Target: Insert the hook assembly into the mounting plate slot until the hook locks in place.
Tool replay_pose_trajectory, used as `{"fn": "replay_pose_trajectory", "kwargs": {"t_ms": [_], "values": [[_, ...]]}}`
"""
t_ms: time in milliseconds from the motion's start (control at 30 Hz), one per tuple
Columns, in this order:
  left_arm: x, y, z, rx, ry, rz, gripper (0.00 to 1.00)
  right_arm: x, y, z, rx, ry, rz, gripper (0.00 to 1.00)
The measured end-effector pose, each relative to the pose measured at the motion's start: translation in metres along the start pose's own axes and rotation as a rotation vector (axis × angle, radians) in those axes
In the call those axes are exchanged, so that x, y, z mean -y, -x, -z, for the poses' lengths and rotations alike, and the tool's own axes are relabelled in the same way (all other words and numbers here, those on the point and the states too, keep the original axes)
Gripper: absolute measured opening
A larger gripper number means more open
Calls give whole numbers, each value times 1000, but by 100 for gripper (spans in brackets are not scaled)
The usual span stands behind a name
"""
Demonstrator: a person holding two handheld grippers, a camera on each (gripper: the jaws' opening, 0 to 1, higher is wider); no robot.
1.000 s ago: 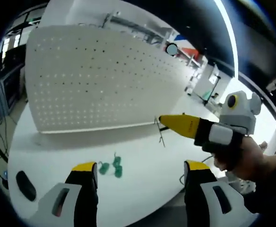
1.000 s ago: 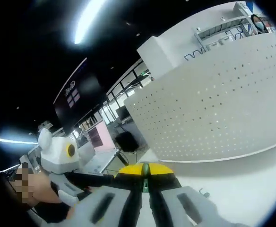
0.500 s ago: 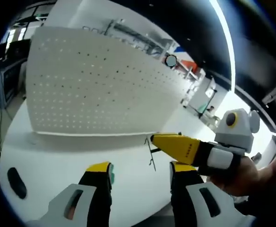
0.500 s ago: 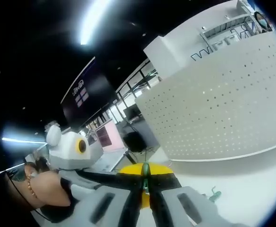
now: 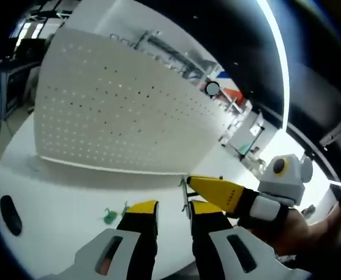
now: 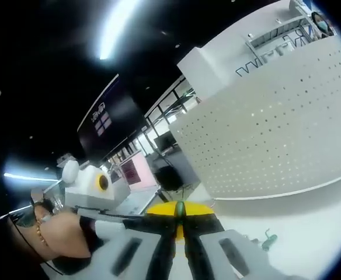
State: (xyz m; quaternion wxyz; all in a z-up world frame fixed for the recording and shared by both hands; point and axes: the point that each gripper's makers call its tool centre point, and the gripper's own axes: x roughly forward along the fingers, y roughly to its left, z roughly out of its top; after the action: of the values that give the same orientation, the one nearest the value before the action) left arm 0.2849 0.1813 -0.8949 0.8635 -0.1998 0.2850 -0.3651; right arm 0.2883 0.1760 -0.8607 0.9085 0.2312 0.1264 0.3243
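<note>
Above the white table [image 5: 71, 192], my right gripper [image 5: 188, 185] comes into the left gripper view from the right with its yellow jaws pressed together on a thin wire hook [image 5: 184, 194], which hangs from the jaw tips over the tabletop. In the right gripper view the same jaws meet with no gap, and a small green bit of the hook [image 6: 179, 210] shows between them. My left gripper [image 5: 174, 217] sits just below and beside that hook, its jaws drawn narrow with a slim gap between them; I see nothing held in them.

Behind both stands the perforated mounting plate [image 5: 118, 111], upright at the far side of the table, and the hook is well short of it. Two small green hooks [image 5: 115, 213] lie loose on the table near my left jaw.

As I judge it, the task is at an early stage: the hook is picked up and carried in the air, but it is not in any slot and nothing is locked. Left to do is bringing it to the plate, lining its tip with a hole, pushing it home, and confirming it holds.
</note>
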Motion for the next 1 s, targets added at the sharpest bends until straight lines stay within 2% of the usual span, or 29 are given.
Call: {"fn": "replay_pose_trajectory", "kwargs": {"t_ms": [267, 400, 600, 867, 1000], "values": [[8, -1, 2, -2, -4, 29, 13, -8, 1, -2, 13, 2, -15, 0], [7, 0, 1, 4, 2, 21, 15, -10, 1, -3, 18, 8, -17, 0], [14, 0, 1, -1, -6, 52, 5, -11, 2, -2, 18, 16, -16, 0], [14, 0, 4, -7, -12, 49, 5, -11, 3, 0, 10, 26, -13, 0], [13, 0, 5, -18, -43, 45, 4, -13, 3, 1, 3, 45, -14, 0]]}}
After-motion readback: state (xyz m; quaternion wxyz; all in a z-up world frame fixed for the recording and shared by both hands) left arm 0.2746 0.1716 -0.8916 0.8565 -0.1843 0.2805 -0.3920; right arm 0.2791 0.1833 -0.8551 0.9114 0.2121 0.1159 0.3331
